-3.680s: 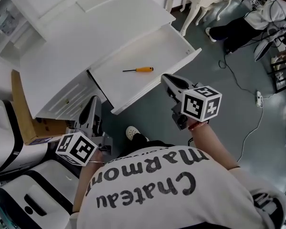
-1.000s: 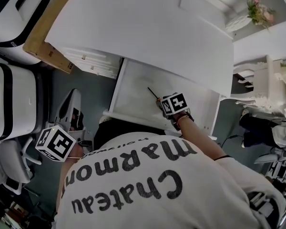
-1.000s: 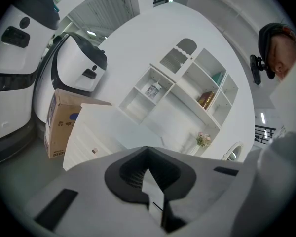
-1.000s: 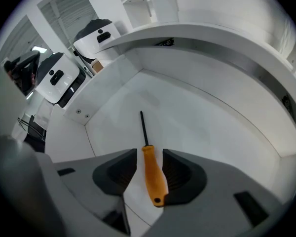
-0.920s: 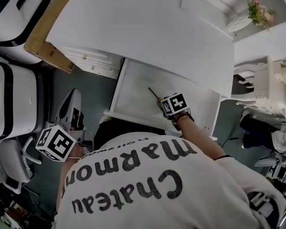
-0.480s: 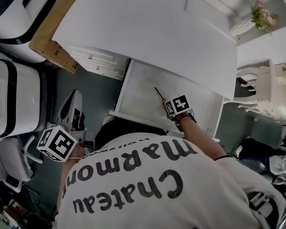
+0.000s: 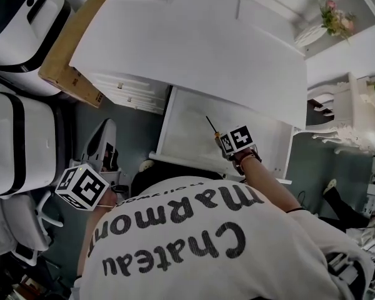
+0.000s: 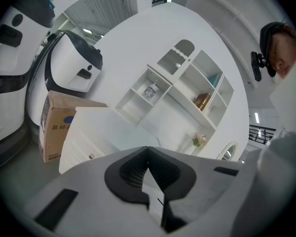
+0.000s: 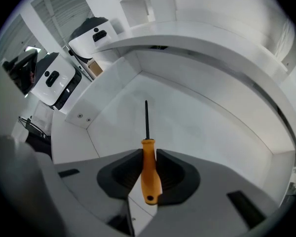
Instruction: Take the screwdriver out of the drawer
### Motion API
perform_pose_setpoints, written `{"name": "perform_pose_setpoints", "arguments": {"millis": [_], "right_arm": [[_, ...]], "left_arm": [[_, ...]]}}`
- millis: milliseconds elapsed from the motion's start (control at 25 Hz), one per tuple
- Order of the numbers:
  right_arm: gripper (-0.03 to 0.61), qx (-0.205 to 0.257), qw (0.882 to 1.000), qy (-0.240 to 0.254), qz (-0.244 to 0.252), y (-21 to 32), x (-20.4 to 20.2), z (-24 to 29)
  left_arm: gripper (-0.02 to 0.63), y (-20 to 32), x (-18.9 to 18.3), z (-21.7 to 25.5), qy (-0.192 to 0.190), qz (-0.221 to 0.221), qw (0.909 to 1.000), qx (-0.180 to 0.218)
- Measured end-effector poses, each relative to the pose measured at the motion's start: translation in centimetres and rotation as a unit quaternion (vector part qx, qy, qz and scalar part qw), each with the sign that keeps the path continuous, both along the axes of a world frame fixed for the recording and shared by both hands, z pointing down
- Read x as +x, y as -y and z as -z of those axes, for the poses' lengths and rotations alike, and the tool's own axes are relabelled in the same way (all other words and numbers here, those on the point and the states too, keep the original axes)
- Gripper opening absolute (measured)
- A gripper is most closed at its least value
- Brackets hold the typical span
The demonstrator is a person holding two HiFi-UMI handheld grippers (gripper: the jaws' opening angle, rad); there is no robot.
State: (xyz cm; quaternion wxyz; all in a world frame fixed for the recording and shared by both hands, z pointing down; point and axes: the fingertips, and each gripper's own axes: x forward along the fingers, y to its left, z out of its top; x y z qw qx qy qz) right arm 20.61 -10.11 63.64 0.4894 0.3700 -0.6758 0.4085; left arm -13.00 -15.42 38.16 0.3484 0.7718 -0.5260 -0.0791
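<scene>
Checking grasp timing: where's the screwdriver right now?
Right gripper view: the screwdriver has its orange handle between the jaws of the right gripper, which have just been closing on it; its shaft points across the floor of the open drawer.

White table (image 7: 194,49) fills top-centre of head view, w/ knobbed cabinet fronts (image 7: 128,94) under its left part. Cardboard box (image 7: 65,55) sits just beside table's left end, on grey-green floor (image 7: 137,136). Two big white machines w/ black trim (image 7: 25,136) stand left of box. Pink flowers (image 7: 334,14) at upper right; carved white side table (image 7: 344,114) below them. Left gripper view: white shelf unit (image 8: 180,85) on wall, gold item (image 8: 203,101) in one cubby.
</scene>
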Motion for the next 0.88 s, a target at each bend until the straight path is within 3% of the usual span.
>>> {"name": "perform_pose_setpoints", "arguments": {"millis": [200, 480, 680, 880], "right_arm": [[0.097, 0.043, 0.999, 0.024, -0.019, 1.2, -0.8, 3.5], [0.097, 0.102, 0.992, 0.059, -0.049, 2.1, -0.1, 9.6], [0.097, 0.164, 0.976, 0.09, -0.111, 3.1, 2.1, 14.2], [0.097, 0.246, 0.949, 0.114, -0.161, 4.5, 3.8, 19.3]], "left_arm": [[0.023, 2.9, 2.9, 0.8, -0.013, -0.057, 0.9981, 0.02], [0.022, 5.7, 8.4, 2.2, -0.022, -0.143, 0.9888, 0.038], [0.023, 7.0, 12.4, 3.2, -0.023, -0.2, 0.9782, 0.048], [0.023, 7.6, 15.2, 4.5, -0.007, -0.25, 0.9656, 0.072]]}}
